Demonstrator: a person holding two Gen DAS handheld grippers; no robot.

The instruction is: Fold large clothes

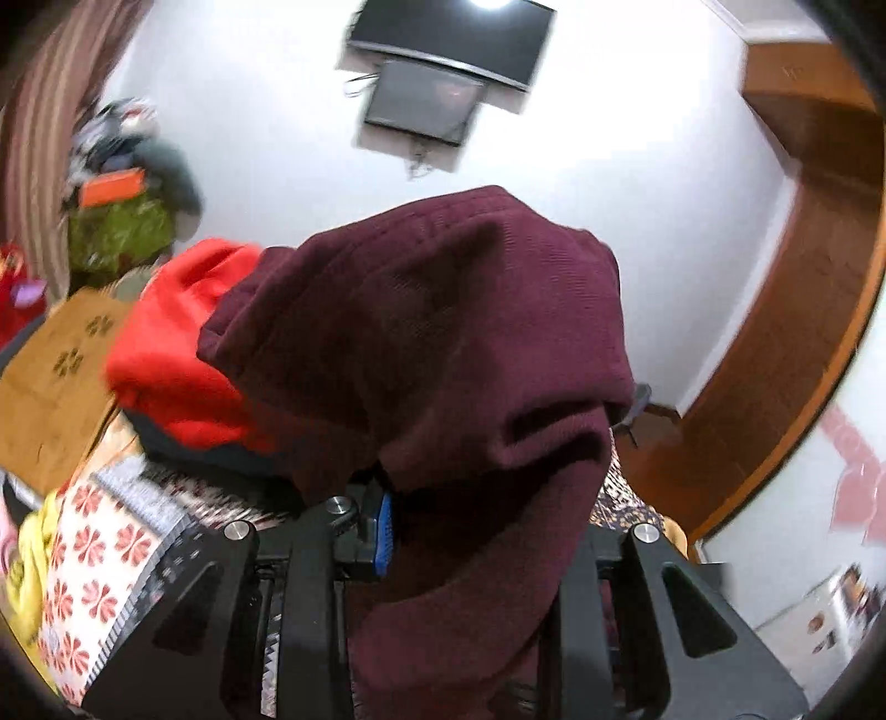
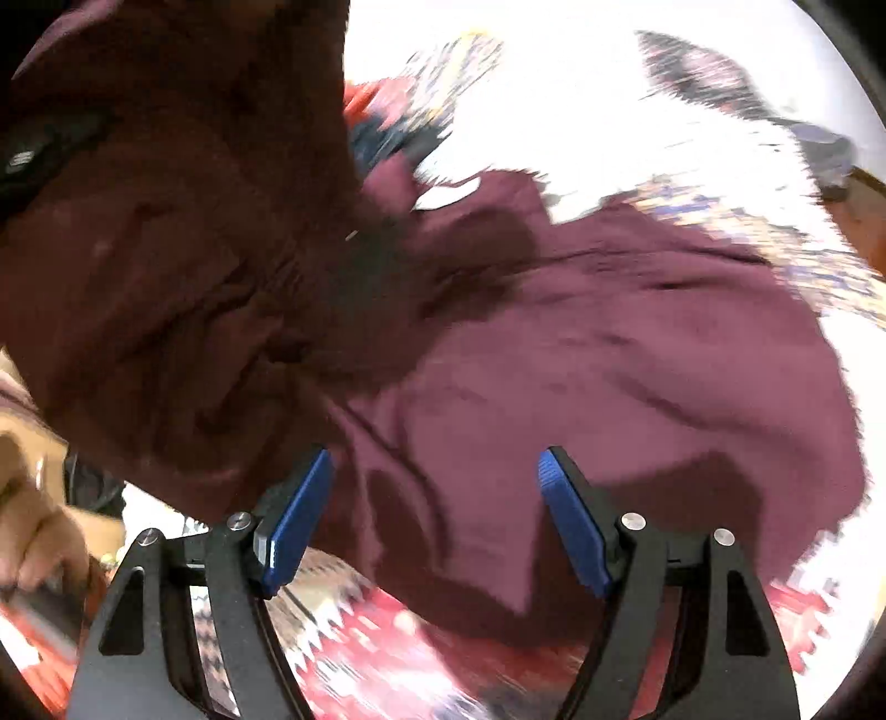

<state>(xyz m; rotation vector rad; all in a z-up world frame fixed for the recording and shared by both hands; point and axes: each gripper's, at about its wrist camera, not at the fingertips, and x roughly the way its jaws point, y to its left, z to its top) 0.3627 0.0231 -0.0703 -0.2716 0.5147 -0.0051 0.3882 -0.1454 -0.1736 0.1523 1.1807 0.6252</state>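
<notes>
A large maroon garment [image 1: 432, 343] is lifted in the left wrist view and drapes over my left gripper [image 1: 465, 515], which is shut on a fold of it. Only one blue pad [image 1: 385, 529] shows; the other finger is hidden under the cloth. In the right wrist view the same maroon garment [image 2: 609, 354] lies spread on the patterned bedcover [image 2: 387, 653], with one part raised at the upper left. My right gripper [image 2: 436, 459] hovers above the spread part, open, its blue pads [image 2: 296, 520] wide apart and touching nothing.
A red garment [image 1: 177, 354] sits on a dark one behind the maroon cloth. A cardboard box [image 1: 55, 376] and a yellow cloth [image 1: 27, 581] are at the left. A wall screen [image 1: 454, 44] and wooden door frame [image 1: 775, 343] lie beyond. A person's hand [image 2: 33, 531] shows at the left edge.
</notes>
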